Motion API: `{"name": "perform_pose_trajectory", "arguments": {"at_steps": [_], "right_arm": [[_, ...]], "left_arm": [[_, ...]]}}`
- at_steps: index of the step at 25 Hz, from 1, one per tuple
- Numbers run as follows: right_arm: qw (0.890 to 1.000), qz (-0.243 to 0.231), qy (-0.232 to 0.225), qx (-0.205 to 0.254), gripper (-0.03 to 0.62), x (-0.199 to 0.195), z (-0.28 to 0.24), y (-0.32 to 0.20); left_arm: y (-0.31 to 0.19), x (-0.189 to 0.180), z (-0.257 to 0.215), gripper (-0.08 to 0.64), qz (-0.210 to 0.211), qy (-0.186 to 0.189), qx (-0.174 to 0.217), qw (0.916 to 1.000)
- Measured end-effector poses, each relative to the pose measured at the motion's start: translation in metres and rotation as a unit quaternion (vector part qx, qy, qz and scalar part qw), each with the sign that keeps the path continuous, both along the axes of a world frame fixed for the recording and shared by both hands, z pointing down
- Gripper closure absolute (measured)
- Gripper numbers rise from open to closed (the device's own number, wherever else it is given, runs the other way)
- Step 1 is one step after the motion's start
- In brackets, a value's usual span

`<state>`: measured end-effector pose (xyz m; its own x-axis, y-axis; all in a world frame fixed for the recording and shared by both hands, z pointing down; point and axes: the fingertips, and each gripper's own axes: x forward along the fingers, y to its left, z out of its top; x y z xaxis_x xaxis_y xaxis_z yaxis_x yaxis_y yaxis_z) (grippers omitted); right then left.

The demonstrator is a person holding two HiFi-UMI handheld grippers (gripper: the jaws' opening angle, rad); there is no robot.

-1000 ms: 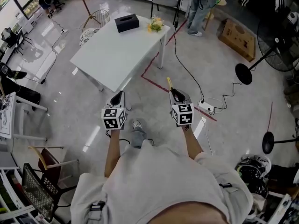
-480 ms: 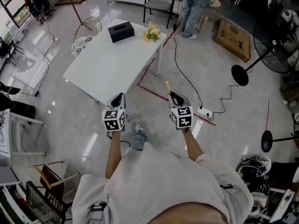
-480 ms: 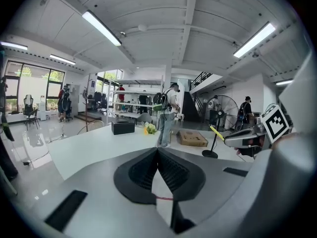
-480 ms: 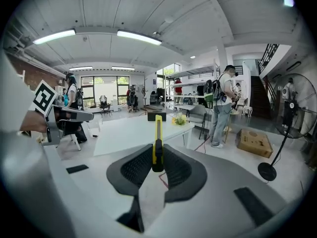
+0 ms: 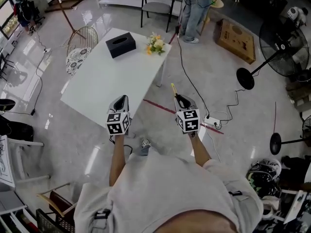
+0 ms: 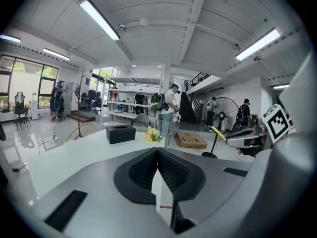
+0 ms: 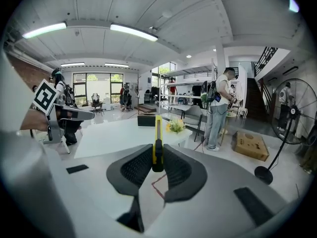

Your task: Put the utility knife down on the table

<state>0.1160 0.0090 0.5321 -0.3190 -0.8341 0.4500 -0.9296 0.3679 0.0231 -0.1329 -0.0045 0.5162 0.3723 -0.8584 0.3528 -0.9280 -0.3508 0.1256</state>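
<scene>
My right gripper (image 5: 179, 99) (image 7: 157, 162) is shut on a yellow and black utility knife (image 7: 157, 143) (image 5: 173, 89), whose tip sticks out ahead of the jaws. It hangs over the floor just right of the white table (image 5: 112, 72) (image 7: 119, 133). My left gripper (image 5: 121, 101) (image 6: 157, 157) is held at the table's near corner. Its jaws are pressed together with nothing between them.
A black tissue box (image 5: 120, 45) and a small flower bunch (image 5: 155, 43) sit at the table's far end. A person (image 5: 192, 8) stands beyond it. On the floor lie red tape lines (image 5: 165, 108), a cable and power strip (image 5: 211, 124), a cardboard box (image 5: 235, 41) and fan stands (image 5: 245, 77).
Both grippers have moved forward toward the table, which now lies closer and lower in the head view. The knife stays clamped in the right gripper.
</scene>
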Motion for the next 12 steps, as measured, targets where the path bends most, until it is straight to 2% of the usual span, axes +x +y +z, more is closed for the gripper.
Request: {"name": "perform_pose_trajectory", "arguments": {"at_steps": [12], "right_arm": [[1.0, 0.02, 0.012, -0.01, 0.511, -0.036, 0.004, -0.084]], "left_arm": [[-0.096, -0.033, 0.012, 0.54, 0.024, 0.011, -0.016, 0.9995]]}}
